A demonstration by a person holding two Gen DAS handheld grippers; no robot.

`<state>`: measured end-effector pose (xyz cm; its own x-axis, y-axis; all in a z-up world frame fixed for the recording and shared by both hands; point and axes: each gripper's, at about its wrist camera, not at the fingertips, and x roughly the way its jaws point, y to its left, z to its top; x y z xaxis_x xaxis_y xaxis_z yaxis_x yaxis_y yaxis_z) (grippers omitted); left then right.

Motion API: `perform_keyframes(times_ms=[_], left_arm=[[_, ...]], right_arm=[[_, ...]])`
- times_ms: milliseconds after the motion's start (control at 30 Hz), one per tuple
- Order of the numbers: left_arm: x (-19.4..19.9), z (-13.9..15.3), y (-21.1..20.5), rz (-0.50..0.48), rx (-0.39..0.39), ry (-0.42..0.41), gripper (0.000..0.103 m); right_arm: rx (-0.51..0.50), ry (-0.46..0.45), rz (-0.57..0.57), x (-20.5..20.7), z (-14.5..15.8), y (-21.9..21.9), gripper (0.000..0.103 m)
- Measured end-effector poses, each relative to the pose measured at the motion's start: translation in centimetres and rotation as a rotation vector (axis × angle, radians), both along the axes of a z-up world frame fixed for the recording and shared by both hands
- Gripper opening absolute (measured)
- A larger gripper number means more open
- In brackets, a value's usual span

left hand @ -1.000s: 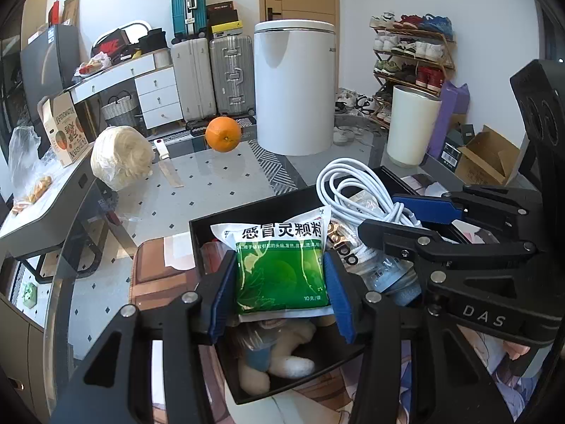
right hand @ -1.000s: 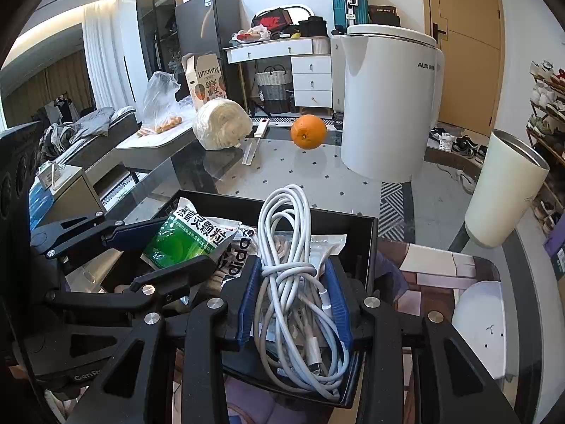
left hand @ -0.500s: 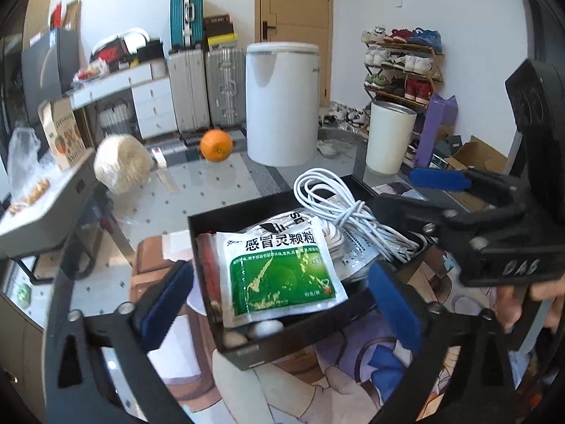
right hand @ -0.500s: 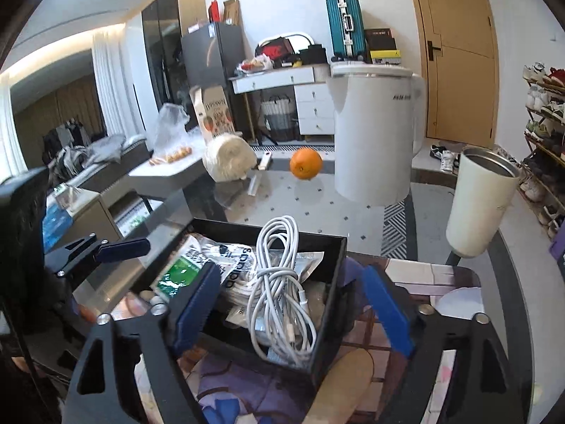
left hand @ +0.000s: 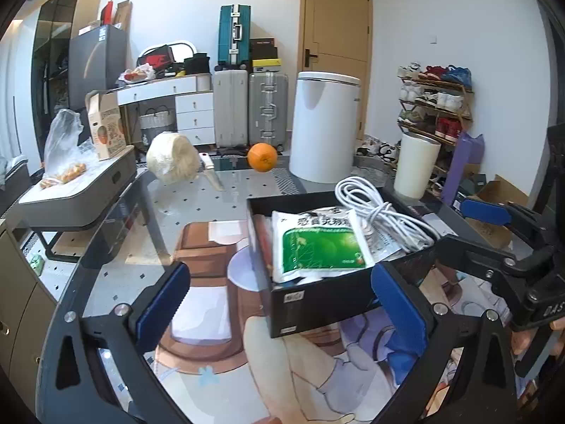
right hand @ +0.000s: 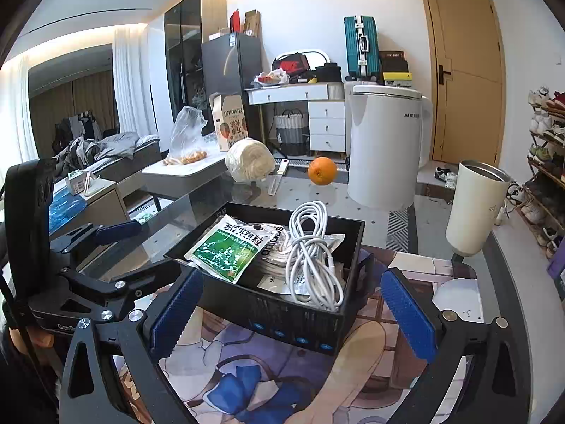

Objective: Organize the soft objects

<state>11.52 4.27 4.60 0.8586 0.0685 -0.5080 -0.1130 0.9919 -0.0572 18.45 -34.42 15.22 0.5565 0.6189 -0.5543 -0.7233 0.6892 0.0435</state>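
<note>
A black box (left hand: 317,300) (right hand: 282,321) stands on the printed mat. In it lie a green and white sachet (left hand: 319,247) (right hand: 229,247), a coiled white cable (left hand: 381,208) (right hand: 310,254) and white adidas packets (right hand: 273,247). My left gripper (left hand: 282,304) is open and empty, in front of the box. My right gripper (right hand: 293,311) is open and empty, near the box's front wall; it also shows at the right in the left wrist view (left hand: 494,233).
On the glass table stand a white kettle (right hand: 385,148), an orange (right hand: 322,171), a pale wrapped ball (right hand: 249,160), a knife (left hand: 212,173) and a cream tumbler (right hand: 475,208). A grey case (left hand: 81,194) with a bag of fruit sits at the left.
Both grippers have opened, letting go of the sachet and the cable, which now lie in the box. Both have drawn back and up from the box.
</note>
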Motion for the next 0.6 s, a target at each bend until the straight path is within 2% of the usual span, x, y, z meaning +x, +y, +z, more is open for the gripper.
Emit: perform_keyframes(times_ms=[600], left_arm=[[-1.2,-0.9,0.0,0.028,0.020,-0.034,0.103]], right_arm=[[0.036,-0.052,-0.011,-2.4,-1.7,-0.8,0.102]])
